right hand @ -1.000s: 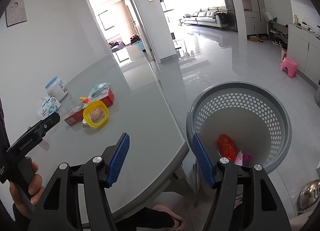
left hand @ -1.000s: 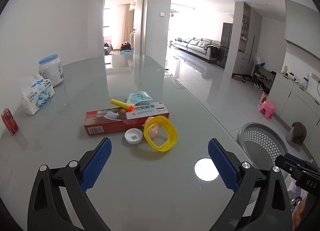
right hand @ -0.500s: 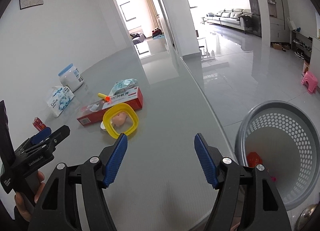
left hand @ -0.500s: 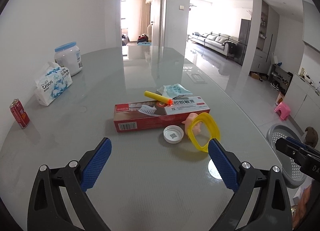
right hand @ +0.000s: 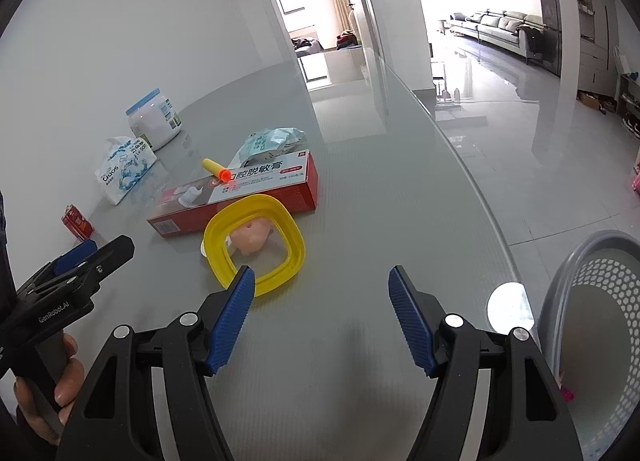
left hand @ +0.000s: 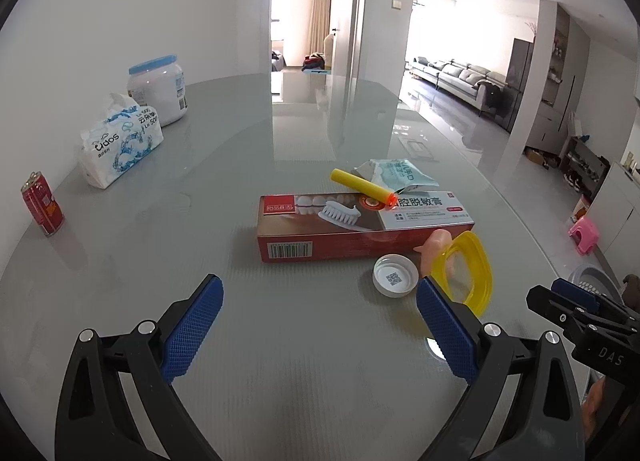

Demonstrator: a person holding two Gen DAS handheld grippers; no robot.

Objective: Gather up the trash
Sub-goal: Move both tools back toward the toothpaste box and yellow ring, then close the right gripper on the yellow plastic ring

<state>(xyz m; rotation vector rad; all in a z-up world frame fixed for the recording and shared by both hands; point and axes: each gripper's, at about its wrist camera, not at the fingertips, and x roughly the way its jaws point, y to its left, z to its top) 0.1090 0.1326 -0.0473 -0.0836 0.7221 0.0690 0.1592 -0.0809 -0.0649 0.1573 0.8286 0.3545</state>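
A glossy grey table (left hand: 200,165) fills a bright flat, with a doorway and a sofa lounge beyond. In the left wrist view, the toothpaste box (left hand: 360,225) lies mid-table; a yellow dart (left hand: 362,185) rests across its far edge with a pale packet (left hand: 396,173) just behind it, and a white cap (left hand: 395,275) and a yellow ring (left hand: 468,273) lie against its near right corner. The left claw (left hand: 318,329) is spread, holding nothing.

In the right wrist view, the right claw (right hand: 320,317) is opening, nothing between its pads, the ring (right hand: 256,249) just ahead of its left pad and nearer than the box. The basket (right hand: 596,301) sits off the table's right edge. On this slick table a glancing pad could skid the ring aside.
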